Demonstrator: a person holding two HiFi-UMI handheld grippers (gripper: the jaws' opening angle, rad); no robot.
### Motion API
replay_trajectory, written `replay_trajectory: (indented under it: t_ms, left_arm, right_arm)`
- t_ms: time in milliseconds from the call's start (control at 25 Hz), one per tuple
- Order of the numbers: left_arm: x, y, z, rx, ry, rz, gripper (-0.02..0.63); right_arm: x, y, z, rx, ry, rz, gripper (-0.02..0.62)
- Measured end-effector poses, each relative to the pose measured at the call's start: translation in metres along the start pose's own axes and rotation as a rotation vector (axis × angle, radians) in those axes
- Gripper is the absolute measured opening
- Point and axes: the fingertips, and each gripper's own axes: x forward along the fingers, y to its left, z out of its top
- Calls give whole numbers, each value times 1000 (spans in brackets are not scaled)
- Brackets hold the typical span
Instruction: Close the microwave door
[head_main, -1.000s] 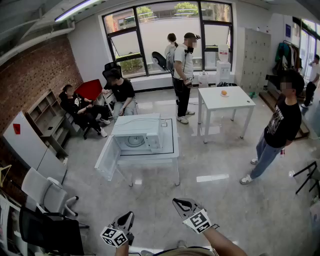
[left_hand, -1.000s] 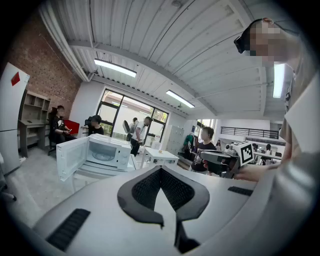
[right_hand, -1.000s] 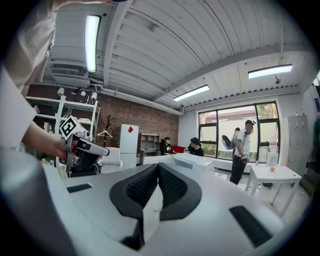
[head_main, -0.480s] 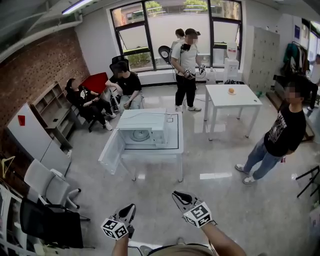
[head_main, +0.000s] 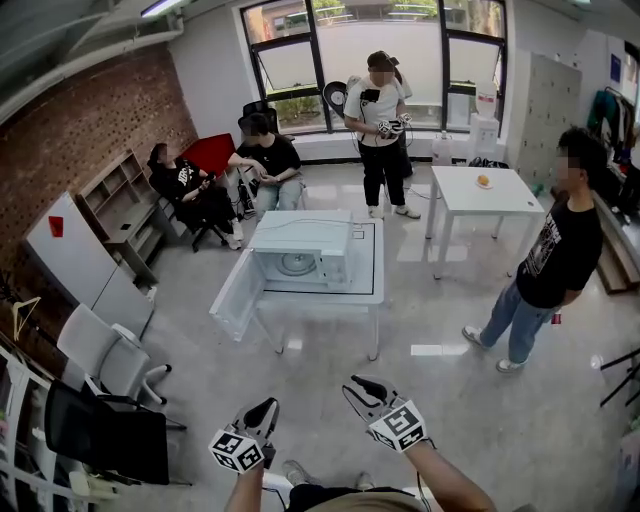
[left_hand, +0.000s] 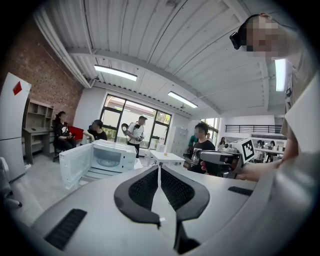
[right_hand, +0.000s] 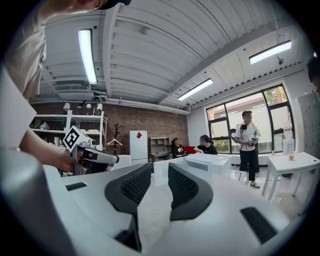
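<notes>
A white microwave (head_main: 300, 252) stands on a low white table (head_main: 372, 292) in the middle of the room. Its door (head_main: 238, 295) hangs wide open to the left, and the turntable shows inside. Both grippers are held low at the near edge of the head view, well short of the table. My left gripper (head_main: 262, 412) has its jaws pressed together with nothing in them (left_hand: 159, 170). My right gripper (head_main: 362, 388) stands with a gap between its jaws, empty (right_hand: 160, 172). The left gripper view shows the microwave (left_hand: 107, 156) and its door (left_hand: 75, 165) far ahead.
A person in a black shirt (head_main: 550, 260) stands to the right of the table. Another person (head_main: 382, 110) stands by the window, and two sit at back left (head_main: 265, 160). A second white table (head_main: 480, 200) carries an orange. Chairs (head_main: 110, 365) line the left side.
The view has drawn nearer to the microwave table, which now sits larger and further right. Both grippers have come forward with it; their jaws look the same.
</notes>
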Motion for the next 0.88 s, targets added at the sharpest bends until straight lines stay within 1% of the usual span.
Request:
replay_trajectory:
  t_ms: [200, 360, 480, 600, 880]
  left_arm:
    - [-7, 39, 6, -25, -10, 37, 6]
    - [-9, 74, 14, -31, -22, 48, 8]
    - [-3, 101, 23, -46, -43, 36, 17]
    - [4, 126, 30, -48, -42, 13, 23]
    - [12, 193, 45, -46, -37, -17, 35]
  right_arm:
    - [32, 1, -5, 4, 27, 14, 94]
    - [59, 2, -5, 3, 41, 16, 94]
    - [82, 2, 0, -6, 44, 21, 94]
    - [107, 1, 5, -14, 50, 19, 94]
    - [167, -2, 15, -14, 66, -30, 94]
